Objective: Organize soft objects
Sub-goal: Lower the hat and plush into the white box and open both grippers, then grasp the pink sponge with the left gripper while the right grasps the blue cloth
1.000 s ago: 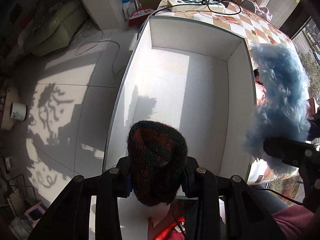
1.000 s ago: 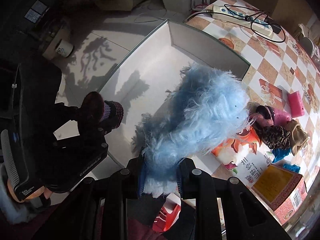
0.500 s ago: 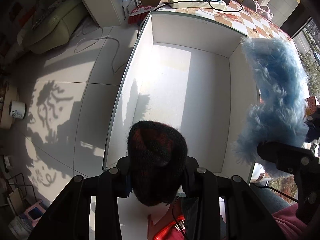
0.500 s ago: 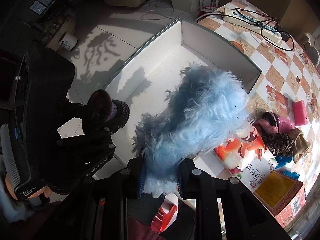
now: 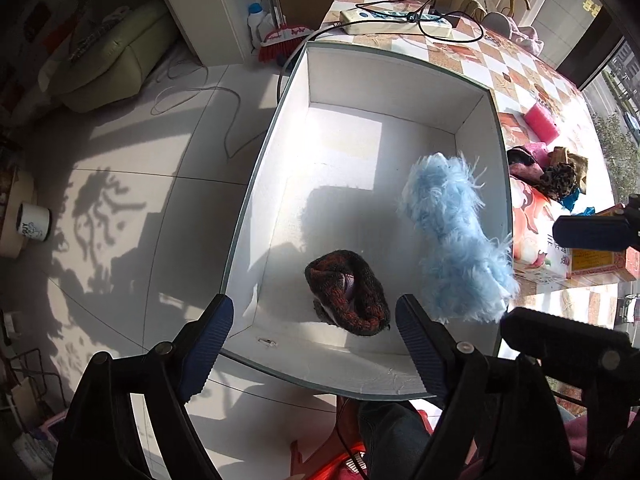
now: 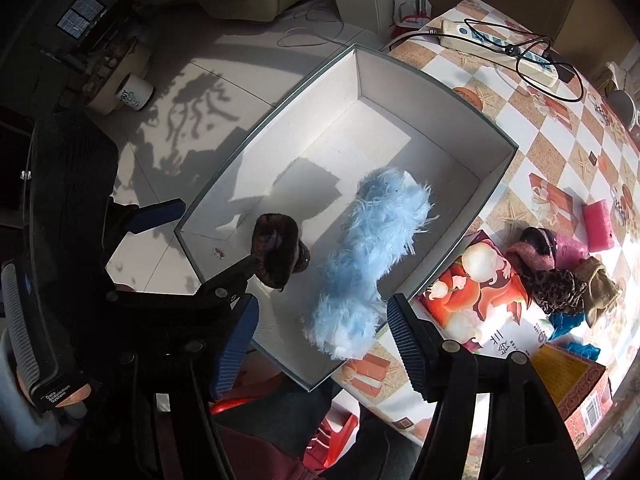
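A white open box (image 5: 276,152) (image 6: 400,80) stands at the table's edge. Inside it, near the front wall, is a dark red-and-black knitted item (image 5: 346,294) (image 6: 278,254). My left gripper (image 5: 314,312) hangs right above it, jaws opening, pads clear of the knit. A fluffy light-blue item (image 5: 452,240) (image 6: 368,252) stretches along the box's right side, its near end at the rim. Over that end my right gripper (image 6: 320,312) has its jaws opening, and neither pad presses the fluff.
On the checkered table (image 6: 520,128) to the right of the box are a printed carton (image 6: 480,292), a pile of soft items (image 6: 560,272), a pink block (image 6: 598,224) and a power strip (image 6: 500,44). Tiled floor (image 5: 120,200) lies left.
Both grippers opened. The knitted item dropped out of the left jaws and the blue fluffy item out of the right jaws, both down into the box.
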`<action>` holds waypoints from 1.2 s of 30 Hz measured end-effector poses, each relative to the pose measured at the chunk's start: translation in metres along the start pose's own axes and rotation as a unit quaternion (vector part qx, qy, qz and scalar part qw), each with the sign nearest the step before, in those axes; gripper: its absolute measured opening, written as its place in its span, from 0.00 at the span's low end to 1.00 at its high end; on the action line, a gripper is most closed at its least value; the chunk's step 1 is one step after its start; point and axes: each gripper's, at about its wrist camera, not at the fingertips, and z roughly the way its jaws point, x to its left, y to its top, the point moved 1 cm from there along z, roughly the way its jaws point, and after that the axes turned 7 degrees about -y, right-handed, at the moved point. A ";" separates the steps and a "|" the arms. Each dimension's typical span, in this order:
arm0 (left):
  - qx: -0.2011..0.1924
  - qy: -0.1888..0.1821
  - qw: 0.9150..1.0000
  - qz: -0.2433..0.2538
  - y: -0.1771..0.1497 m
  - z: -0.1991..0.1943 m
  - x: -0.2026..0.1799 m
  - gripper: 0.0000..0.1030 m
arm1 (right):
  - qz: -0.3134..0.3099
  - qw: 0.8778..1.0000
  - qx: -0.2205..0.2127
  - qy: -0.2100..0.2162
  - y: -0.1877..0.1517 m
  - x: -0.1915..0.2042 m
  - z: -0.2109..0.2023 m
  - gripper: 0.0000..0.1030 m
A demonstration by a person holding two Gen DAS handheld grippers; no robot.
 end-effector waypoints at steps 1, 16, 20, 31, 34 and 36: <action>0.000 -0.005 1.000 -0.004 0.000 0.000 0.001 0.86 | 0.006 1.000 -0.002 -0.001 0.001 -0.002 -0.001 0.81; -0.024 -0.145 0.989 0.016 0.035 -0.016 -0.027 1.00 | 0.149 0.989 -0.012 0.016 -0.014 -0.068 -0.026 0.99; -0.033 -0.141 0.987 0.067 0.058 -0.028 -0.053 1.00 | 0.204 0.978 -0.038 0.002 -0.027 -0.103 -0.054 0.99; -0.007 -0.143 0.978 0.154 0.122 -0.018 -0.161 1.00 | 0.390 0.917 -0.076 -0.045 -0.114 -0.246 -0.112 0.99; -0.007 -0.130 0.975 0.178 0.137 -0.013 -0.194 1.00 | 0.427 0.901 -0.063 -0.043 -0.140 -0.284 -0.103 0.99; -0.007 -0.121 0.973 0.196 0.149 -0.009 -0.217 1.00 | 0.448 0.892 -0.050 -0.035 -0.153 -0.304 -0.093 0.99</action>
